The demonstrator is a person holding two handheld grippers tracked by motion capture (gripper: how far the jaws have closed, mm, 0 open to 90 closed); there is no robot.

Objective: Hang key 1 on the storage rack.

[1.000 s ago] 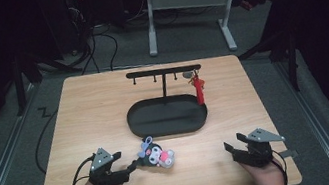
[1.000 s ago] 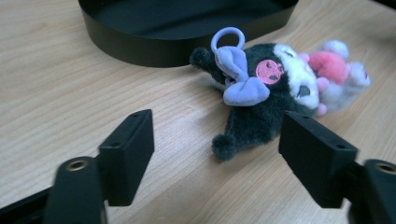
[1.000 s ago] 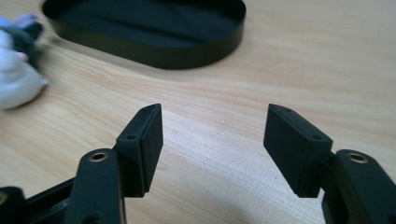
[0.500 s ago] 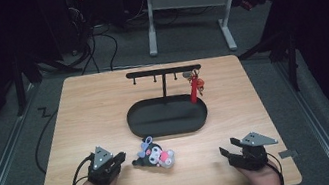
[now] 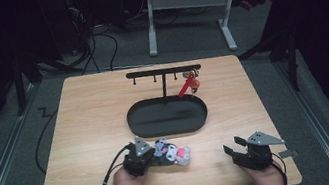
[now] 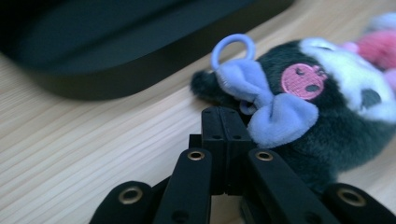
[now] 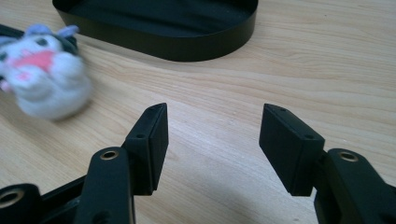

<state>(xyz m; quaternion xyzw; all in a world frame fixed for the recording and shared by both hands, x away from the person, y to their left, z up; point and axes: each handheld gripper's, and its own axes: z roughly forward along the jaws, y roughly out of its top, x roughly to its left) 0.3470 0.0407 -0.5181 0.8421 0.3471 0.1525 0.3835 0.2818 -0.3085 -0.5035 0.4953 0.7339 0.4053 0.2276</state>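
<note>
Since a second ago the left gripper (image 5: 152, 156) slid right; its jaws snapped together beside the plush toy (image 5: 175, 153). Soft, light; grab its purple loop (image 6: 232, 46).

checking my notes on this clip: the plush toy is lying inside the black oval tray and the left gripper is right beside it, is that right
Not quite. The plush toy lies on the bare wooden table, in front of the black oval tray, not inside it; the high view shows this. The rest holds: the left gripper is right beside the toy, its jaws shut.
</note>
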